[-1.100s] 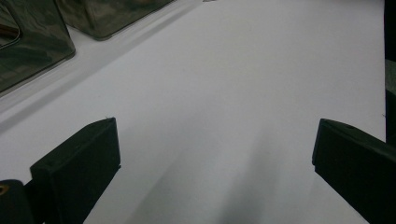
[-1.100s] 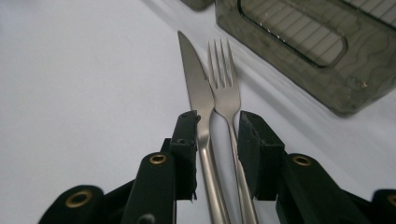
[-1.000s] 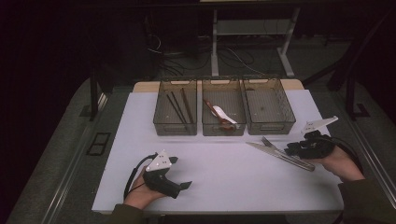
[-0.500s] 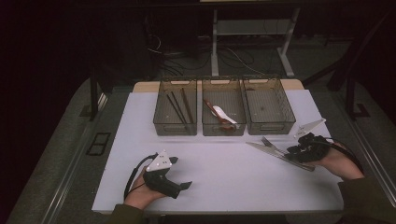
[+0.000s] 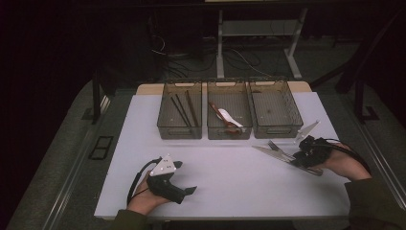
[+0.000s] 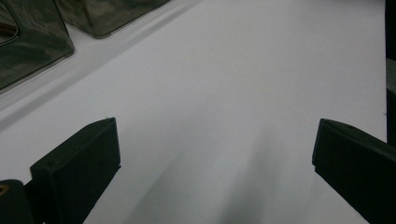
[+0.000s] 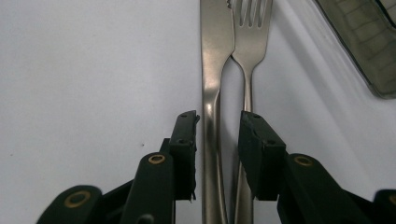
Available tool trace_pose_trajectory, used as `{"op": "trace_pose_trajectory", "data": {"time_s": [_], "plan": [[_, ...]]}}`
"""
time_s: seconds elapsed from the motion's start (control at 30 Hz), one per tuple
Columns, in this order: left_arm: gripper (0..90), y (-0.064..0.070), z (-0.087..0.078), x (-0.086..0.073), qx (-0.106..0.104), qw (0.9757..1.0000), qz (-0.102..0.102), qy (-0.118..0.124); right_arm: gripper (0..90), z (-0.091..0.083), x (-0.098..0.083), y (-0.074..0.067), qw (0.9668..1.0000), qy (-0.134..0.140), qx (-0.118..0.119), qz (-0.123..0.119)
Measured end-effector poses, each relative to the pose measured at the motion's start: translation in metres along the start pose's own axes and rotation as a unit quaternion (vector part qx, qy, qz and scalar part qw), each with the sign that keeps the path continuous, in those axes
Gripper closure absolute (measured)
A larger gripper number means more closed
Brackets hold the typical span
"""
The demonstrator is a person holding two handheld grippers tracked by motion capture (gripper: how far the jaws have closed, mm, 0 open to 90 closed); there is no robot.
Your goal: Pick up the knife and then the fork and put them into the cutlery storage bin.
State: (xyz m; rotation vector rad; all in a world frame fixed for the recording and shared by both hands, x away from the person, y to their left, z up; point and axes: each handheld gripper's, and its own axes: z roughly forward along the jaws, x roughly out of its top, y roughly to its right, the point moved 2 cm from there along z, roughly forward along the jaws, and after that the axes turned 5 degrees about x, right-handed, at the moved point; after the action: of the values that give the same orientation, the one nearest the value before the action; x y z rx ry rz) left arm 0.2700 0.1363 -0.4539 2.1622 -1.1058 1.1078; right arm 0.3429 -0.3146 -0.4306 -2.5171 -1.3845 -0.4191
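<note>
Your right gripper [image 7: 218,135] straddles knife [image 7: 215,70] and fork [image 7: 247,56] handles, grip unclear, only resolved close-up; left gripper [image 6: 215,154] released, empty.

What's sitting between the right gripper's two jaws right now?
In the right gripper view, the knife handle and the fork handle beside it lie between the right gripper's jaws, flat on the white table.
</note>
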Motion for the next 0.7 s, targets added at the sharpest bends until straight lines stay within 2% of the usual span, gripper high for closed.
{"op": "trace_pose_trajectory", "data": {"time_s": [0.07,0.13,0.27,0.3,0.5,0.7], "plan": [[0.0,0.0,0.0,0.0,0.0,1.0,0.0,-0.001,67.0,0.0,0.002,0.001,0.9999,-0.006,-0.004,-0.008],[0.0,0.0,0.0,0.0,0.0,1.0,-0.001,0.0,68.0,0.001,0.004,0.0,0.9999,-0.009,0.005,-0.009],[0.0,0.0,0.001,0.0,0.0,1.0,0.0,-0.001,70.8,0.005,0.009,0.001,0.9992,-0.031,0.004,-0.026],[0.0,0.0,0.0,0.0,0.0,1.0,0.0,-0.001,71.5,0.005,0.01,0.0,0.9992,-0.033,0.006,-0.023],[0.0,0.0,0.0,0.0,0.0,1.0,0.0,0.0,73.6,0.01,0.015,0.0,0.9978,-0.056,0.008,-0.034],[0.0,0.0,0.001,0.0,0.0,1.0,0.001,-0.001,75.7,0.015,0.018,0.001,0.9973,-0.067,0.014,-0.029]]}}
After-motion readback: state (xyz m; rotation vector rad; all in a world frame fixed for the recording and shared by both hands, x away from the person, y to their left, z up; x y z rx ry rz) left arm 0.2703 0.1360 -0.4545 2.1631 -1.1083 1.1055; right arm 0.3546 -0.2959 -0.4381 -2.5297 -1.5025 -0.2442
